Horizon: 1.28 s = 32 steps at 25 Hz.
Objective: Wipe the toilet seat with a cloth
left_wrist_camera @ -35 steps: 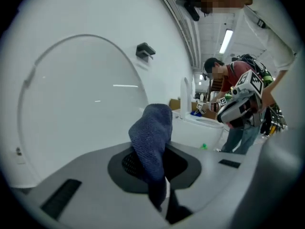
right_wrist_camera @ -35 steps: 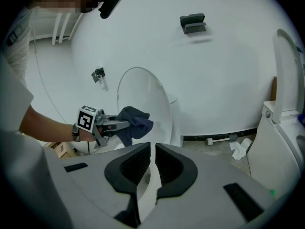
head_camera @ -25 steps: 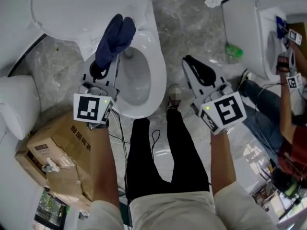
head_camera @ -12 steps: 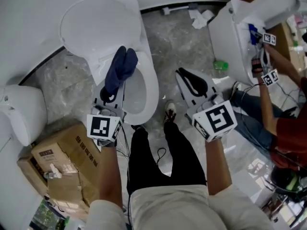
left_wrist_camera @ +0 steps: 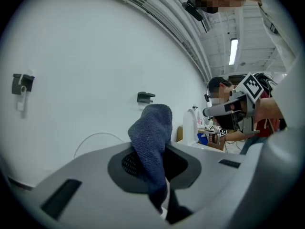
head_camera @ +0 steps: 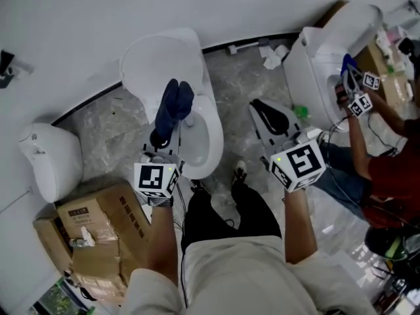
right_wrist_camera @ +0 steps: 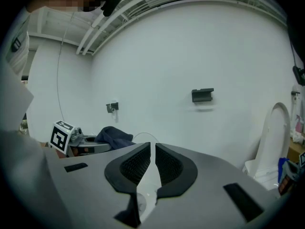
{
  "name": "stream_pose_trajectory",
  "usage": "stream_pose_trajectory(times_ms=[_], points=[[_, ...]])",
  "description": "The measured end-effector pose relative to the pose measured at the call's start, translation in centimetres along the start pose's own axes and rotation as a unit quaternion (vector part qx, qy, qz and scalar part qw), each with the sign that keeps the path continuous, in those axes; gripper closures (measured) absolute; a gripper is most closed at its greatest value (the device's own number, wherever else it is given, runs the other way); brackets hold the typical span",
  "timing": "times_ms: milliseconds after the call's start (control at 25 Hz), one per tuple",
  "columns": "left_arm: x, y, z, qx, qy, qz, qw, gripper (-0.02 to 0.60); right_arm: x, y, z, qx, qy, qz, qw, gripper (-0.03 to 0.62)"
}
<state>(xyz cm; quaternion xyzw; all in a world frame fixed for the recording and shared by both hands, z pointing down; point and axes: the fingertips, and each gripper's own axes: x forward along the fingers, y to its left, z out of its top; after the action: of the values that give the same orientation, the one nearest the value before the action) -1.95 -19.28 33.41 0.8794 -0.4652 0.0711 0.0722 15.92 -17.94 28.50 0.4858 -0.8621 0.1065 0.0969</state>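
Observation:
A white toilet stands against the wall with its lid raised. My left gripper hangs over the bowl's left rim, shut on a dark blue cloth that sticks out beyond the fingertips. In the left gripper view the cloth bulges up between the jaws of my left gripper, which points at the white wall. My right gripper is to the right of the toilet, above the floor, shut with nothing in it. In the right gripper view my right gripper shows only a thin slit between its pads.
A cardboard box lies at my lower left, and another white fixture stands beside it. At the right another person works with grippers at a second toilet. Crumpled paper lies on the marbled floor by the wall.
Both grippers have risen and the toilet now looks smaller and further below. The left gripper still holds the cloth. The right gripper's jaws have not changed.

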Motion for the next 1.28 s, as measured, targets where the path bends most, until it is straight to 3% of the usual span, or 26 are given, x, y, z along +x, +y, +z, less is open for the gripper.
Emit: stream_pose_trajectory(times_ms=[520,800,960,1280], points=[[-5.5,-1.8,13.4,0.04,-0.05,0.004,0.9979,0.535,-4.1,3.8,11.7,-0.043,-0.068,0.002,0.997,0.548],[-7.6,-2.1,19.9,0.069,-0.087,0.016,0.9937,0.535,-5.0,6.4,18.4,-0.08,-0.108,0.026,0.991,0.551],[-9.0,-2.4,22.8,0.094,-0.098,0.023,0.9904,0.535,-5.8,8.4,21.1,-0.111,-0.117,0.04,0.986,0.553],[-11.0,-2.3,28.1,0.105,-0.131,0.031,0.9853,0.535,-6.4,10.3,24.8,-0.149,-0.139,0.047,0.978,0.556]])
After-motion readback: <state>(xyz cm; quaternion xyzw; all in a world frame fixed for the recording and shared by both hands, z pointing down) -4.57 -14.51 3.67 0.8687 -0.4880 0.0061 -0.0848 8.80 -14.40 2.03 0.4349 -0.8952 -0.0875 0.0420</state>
